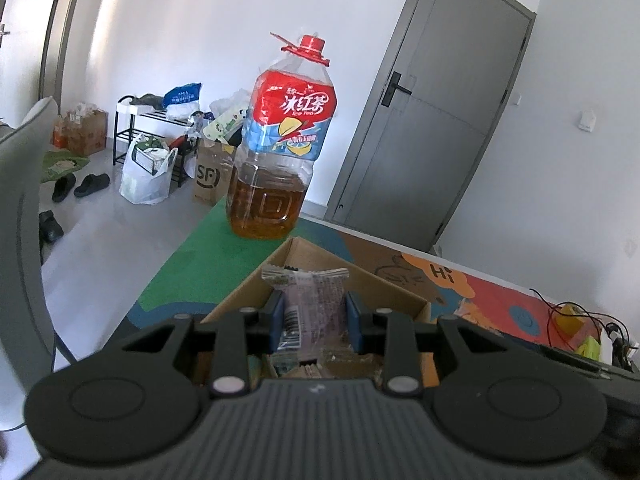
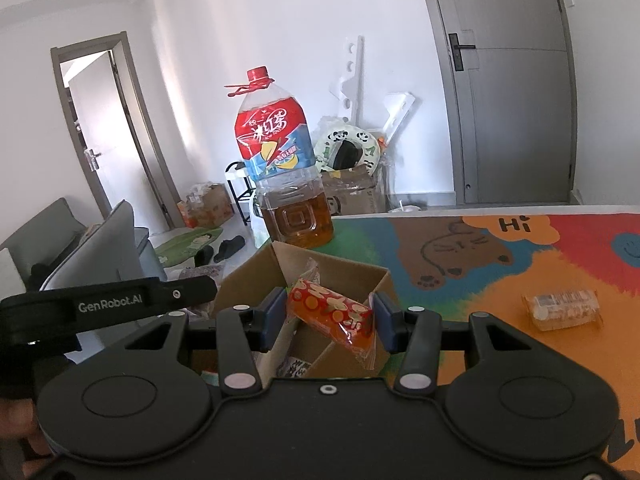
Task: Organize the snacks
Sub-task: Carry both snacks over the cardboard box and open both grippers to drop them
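My left gripper (image 1: 313, 314) is shut on a clear pinkish snack packet (image 1: 310, 304) and holds it over the open cardboard box (image 1: 384, 284). My right gripper (image 2: 329, 316) is shut on a red-orange snack packet (image 2: 332, 314) with white and yellow print, above the same box (image 2: 248, 276), which holds several wrapped snacks. The left gripper's black body (image 2: 108, 306) shows at the left of the right wrist view. Another clear snack packet (image 2: 562, 310) lies on the colourful mat to the right of the box.
A big iced-tea bottle (image 1: 280, 148) with a red cap stands on the table mat (image 2: 460, 240) just behind the box; it also shows in the right wrist view (image 2: 284, 176). Cables and a yellow object (image 1: 572, 316) lie at the table's right end. Grey chair (image 1: 24, 208) at left.
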A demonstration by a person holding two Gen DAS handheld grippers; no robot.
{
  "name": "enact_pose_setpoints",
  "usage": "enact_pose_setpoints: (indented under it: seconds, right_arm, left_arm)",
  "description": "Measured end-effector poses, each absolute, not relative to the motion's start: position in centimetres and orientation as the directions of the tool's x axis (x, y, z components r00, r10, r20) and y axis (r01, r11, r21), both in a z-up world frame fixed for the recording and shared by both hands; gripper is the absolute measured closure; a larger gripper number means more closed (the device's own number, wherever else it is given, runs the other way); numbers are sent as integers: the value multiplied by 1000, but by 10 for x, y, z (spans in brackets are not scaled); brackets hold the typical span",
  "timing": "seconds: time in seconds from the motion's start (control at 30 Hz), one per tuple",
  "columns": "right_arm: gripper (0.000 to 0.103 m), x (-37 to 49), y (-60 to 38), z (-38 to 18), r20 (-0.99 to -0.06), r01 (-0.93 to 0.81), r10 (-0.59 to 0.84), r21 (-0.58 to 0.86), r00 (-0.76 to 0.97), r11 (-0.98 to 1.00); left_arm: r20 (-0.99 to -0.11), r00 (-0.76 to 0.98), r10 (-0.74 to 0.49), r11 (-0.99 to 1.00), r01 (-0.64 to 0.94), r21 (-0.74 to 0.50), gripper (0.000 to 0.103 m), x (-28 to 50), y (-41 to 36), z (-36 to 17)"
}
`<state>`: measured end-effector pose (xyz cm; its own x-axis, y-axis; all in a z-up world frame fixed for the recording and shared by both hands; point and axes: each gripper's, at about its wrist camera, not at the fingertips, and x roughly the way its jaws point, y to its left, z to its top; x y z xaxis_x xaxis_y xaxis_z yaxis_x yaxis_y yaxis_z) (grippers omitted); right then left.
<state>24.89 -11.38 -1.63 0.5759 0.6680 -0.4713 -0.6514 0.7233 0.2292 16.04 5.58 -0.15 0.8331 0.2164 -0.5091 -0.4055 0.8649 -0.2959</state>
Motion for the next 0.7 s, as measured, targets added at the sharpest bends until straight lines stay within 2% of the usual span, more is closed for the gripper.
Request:
enact_pose_setpoints:
  seconds: [0.07, 0.13, 0.17, 0.2, 0.47, 0.53, 0.6, 0.7]
  right_arm:
    - [56, 252, -111, -17, -476, -650, 666, 229, 575, 725]
    - [56, 255, -108, -17, -479, -648, 664, 229, 574, 726]
    - [56, 256, -106, -17, -480, -648, 664, 229, 573, 726]
    - [56, 257, -103, -17, -481, -649, 664, 229, 572, 725]
    - [55, 263, -80, -18, -483, -665, 681, 240, 550, 708]
    - [53, 264, -74, -18, -481, -669, 690, 251, 541, 699]
    - [44, 264, -70, -18, -480, -673, 696, 256, 535, 694]
    - [42, 262, -71, -18, -474, -672, 691, 246, 545, 699]
  left_arm:
    - [-507, 837, 206, 863, -400, -309, 71, 162, 59, -2]
    - [-492, 849, 192, 865, -383, -324, 61, 166, 62, 0]
    - [-493, 849, 191, 865, -383, -325, 50, 166, 63, 1]
    - [-492, 848, 199, 863, -390, -322, 44, 165, 64, 1]
    - [-490, 836, 246, 837, -438, -327, 43, 148, 83, 2]
    - [-490, 833, 258, 830, -450, -329, 43, 144, 88, 3]
    - [-493, 828, 267, 825, -461, -328, 43, 141, 92, 4]
    - [-495, 824, 275, 819, -470, -328, 42, 138, 95, 3]
